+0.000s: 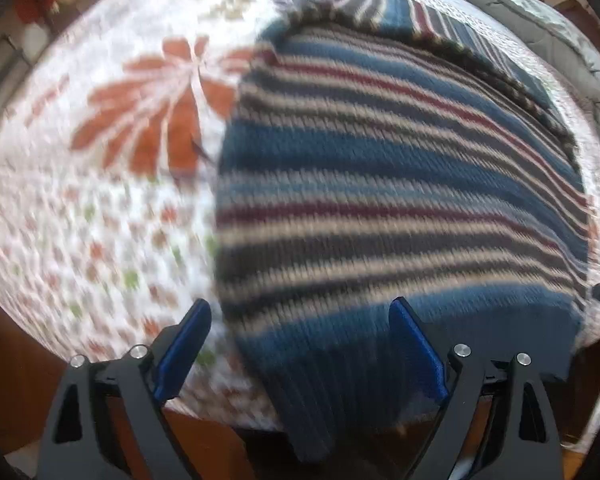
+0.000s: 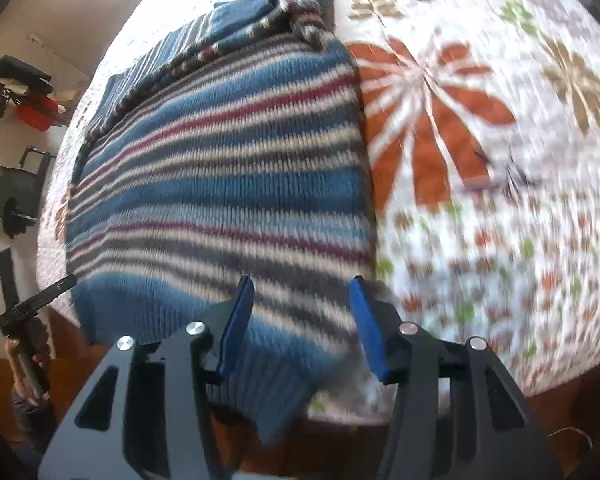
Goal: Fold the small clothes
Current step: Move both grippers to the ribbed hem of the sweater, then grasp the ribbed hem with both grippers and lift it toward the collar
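A small striped knit sweater [image 1: 380,168], blue with grey, white and maroon bands, lies flat on a floral bedspread [image 1: 100,200]. Its blue ribbed hem hangs over the near bed edge. My left gripper [image 1: 300,312] is open and empty above the hem's left part. In the right wrist view the sweater [image 2: 220,168] fills the left half, with a folded sleeve at the far end. My right gripper [image 2: 302,292] is open and empty above the hem's right corner. Both views are blurred by motion.
The bedspread [image 2: 480,200] has large orange flower prints beside the sweater. A grey quilt [image 1: 540,12] lies at the far side. The other gripper [image 2: 32,304] shows at the left. A wall with hanging items [image 2: 16,92] is beyond the bed.
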